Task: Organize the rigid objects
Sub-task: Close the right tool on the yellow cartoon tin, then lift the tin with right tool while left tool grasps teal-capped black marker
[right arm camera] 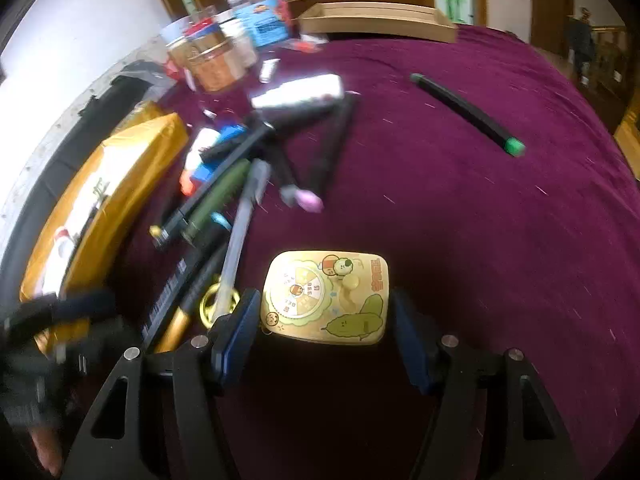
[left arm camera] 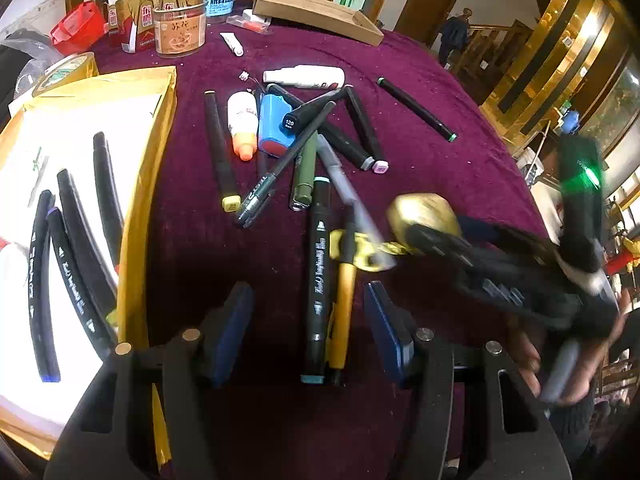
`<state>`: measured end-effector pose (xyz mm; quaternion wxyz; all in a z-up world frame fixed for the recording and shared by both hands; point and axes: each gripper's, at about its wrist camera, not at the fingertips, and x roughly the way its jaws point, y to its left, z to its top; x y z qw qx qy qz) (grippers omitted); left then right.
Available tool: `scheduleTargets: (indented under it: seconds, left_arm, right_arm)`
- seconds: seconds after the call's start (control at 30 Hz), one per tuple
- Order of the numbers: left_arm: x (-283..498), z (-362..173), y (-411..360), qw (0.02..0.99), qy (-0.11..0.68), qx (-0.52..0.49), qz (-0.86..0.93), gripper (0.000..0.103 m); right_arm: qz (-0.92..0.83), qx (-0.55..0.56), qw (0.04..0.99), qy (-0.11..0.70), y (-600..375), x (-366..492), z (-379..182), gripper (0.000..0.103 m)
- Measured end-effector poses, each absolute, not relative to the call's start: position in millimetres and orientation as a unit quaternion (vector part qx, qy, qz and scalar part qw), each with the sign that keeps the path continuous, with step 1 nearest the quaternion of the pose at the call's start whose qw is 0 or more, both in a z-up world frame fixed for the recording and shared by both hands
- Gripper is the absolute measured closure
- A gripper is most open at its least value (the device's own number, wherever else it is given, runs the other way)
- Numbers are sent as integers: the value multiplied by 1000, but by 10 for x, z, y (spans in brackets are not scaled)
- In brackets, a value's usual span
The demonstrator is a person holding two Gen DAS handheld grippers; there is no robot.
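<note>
We count four markers [left arm camera: 76,248] in the gold box [left arm camera: 136,184], one gold tin [right arm camera: 326,298], two white bottles [left arm camera: 304,76], one blue battery pack [left arm camera: 274,124], and one separate marker with a green cap [left arm camera: 416,110].

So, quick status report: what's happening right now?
Left gripper open over two markers. Right gripper open around gold tin. Pen pile beside.

Left gripper [left arm camera: 310,330] jaws apart over purple tablecloth [left arm camera: 440,160]; a black marker [left arm camera: 318,276] and a yellow pen [left arm camera: 344,300] lie between the pads, untouched. Pile of markers [left arm camera: 340,132] beyond. Four black markers [left arm camera: 76,240] lie in the gold box [left arm camera: 140,200] at left. Right gripper [left arm camera: 460,248], blurred, at a gold tin [left arm camera: 424,210].
</note>
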<state>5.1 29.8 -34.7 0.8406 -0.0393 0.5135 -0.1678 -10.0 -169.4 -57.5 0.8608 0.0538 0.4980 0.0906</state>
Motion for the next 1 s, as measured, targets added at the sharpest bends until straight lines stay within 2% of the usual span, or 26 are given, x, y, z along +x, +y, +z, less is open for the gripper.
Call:
scheduleTargets:
  seconds: [0.07,0.2,0.37,0.4,0.43,0.8,1.0]
  left_arm:
    - [119,-392,269,836,521,-33,-170,58]
    - [214,-510,199,829,533,-15,-170,72]
    - [242,-559,113,834,527,10,-163,77]
    - [224,-554,98,834,528,19,-162,81]
    - [205,-552,80,831,530,24,-164,90]
    - [198,-574,43,842,514,47,-159,89]
    - [135,-545,133,839,515,13,-176,91]
  right_arm:
    - [85,58,864,493,-1763,-251,-566,43]
    - [62,68,873,479,-1812,-423,-558,43]
    - [42,59,882,466,-1744,-457,-567,43]
    - [41,54,882,467,-1732,-448,-569,43]
    - [41,47,882,468,-1718,-434,-575,42]
    - [8,-2,880,474,-1544,-402,-617,43]
    - [37,56,891,449,-1715,-510,-528,44]
